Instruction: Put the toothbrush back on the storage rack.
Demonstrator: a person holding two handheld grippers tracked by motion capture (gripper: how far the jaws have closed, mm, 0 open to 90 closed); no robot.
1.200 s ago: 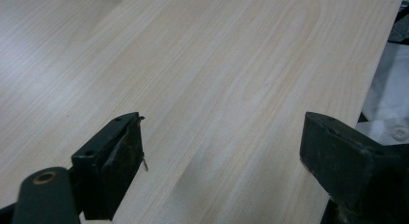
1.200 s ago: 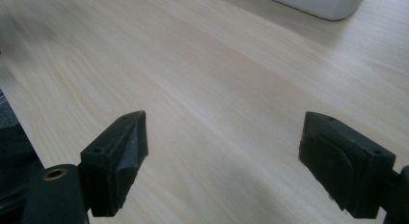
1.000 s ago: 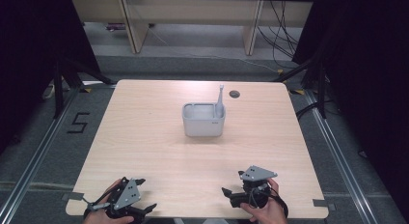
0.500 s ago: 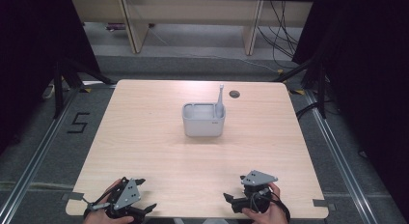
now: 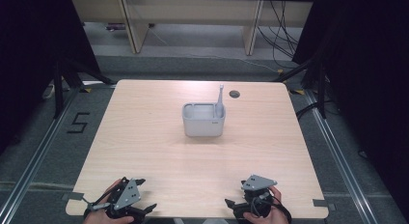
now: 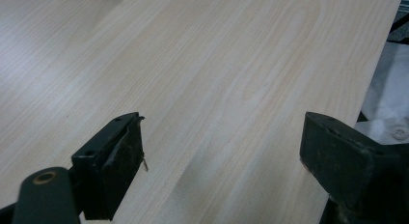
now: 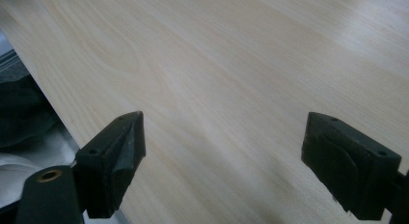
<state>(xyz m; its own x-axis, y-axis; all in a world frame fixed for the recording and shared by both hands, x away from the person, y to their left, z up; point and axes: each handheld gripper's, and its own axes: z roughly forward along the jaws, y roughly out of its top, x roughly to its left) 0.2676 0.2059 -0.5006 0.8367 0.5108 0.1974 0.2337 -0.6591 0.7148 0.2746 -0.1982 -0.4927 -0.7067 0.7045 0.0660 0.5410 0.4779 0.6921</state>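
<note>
Wood-grain table [image 5: 144,137]: bore one grey container [image 5: 203,126] at centre, one grey tool [image 5: 220,99] upright in its right compartment.
Writing: "5" [image 5: 78,122] on floor, left.
Left gripper [image 5: 147,208]: jaws spread, empty, near edge.
Right gripper [image 5: 230,203]: likewise.

Light wood-grain table [image 5: 144,137] stands centre frame on grey floor [image 5: 193,60]. A cable hole [image 5: 234,94] sits near the table's far edge. Pale shelving unit [image 5: 193,14] along the top. Black curtains [image 5: 366,64] at both sides. Floor marking "5" [image 5: 78,122] at left; cables [image 5: 284,26] upper right.
</note>
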